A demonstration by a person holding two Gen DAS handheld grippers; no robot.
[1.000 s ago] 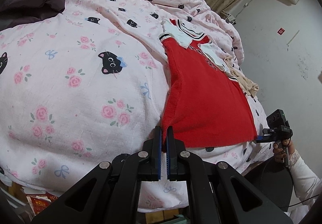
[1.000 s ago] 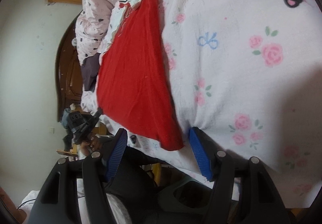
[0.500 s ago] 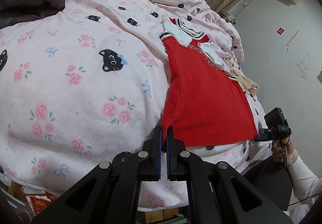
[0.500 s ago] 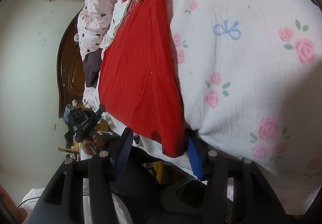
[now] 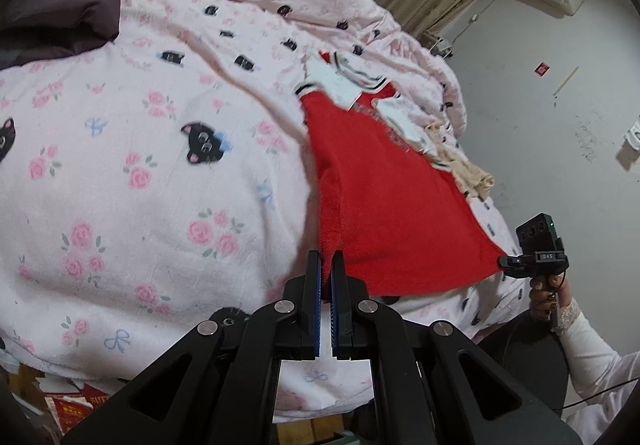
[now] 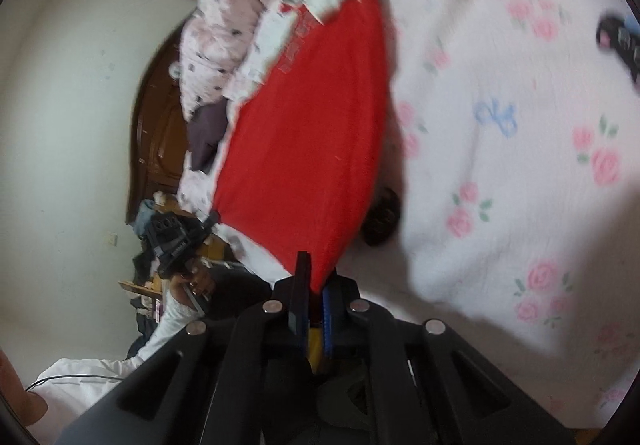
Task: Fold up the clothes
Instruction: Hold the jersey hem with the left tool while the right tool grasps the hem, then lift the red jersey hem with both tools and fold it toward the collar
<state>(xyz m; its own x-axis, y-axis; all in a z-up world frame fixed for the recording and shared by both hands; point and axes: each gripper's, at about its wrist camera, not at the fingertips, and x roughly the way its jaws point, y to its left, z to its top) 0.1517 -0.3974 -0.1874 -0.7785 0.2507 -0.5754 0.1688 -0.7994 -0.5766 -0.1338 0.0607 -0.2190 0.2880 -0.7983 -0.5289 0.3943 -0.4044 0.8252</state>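
A red garment (image 5: 392,205) with a white striped collar (image 5: 340,83) lies flat on the bed, hem toward me. My left gripper (image 5: 328,261) is shut on the hem's near left corner. In the left wrist view, my right gripper (image 5: 508,262) sits at the hem's far right corner, in a person's hand (image 5: 546,287). In the right wrist view the red garment (image 6: 304,133) runs away from my right gripper (image 6: 314,277), whose jaws are closing tight with that corner pinched between the pads. My left gripper (image 6: 212,219) shows at the other corner.
A pink quilt (image 5: 160,165) with roses and black cats covers the bed and bulges beside the garment. A dark cloth (image 5: 60,13) lies at its far left, a beige cloth (image 5: 468,173) past the garment. A white wall and a dark wooden headboard (image 6: 156,133) stand behind.
My right gripper's jaws went from wide apart around the hem corner to closed on it, and it lifted slightly. The left gripper kept its grip and barely moved.
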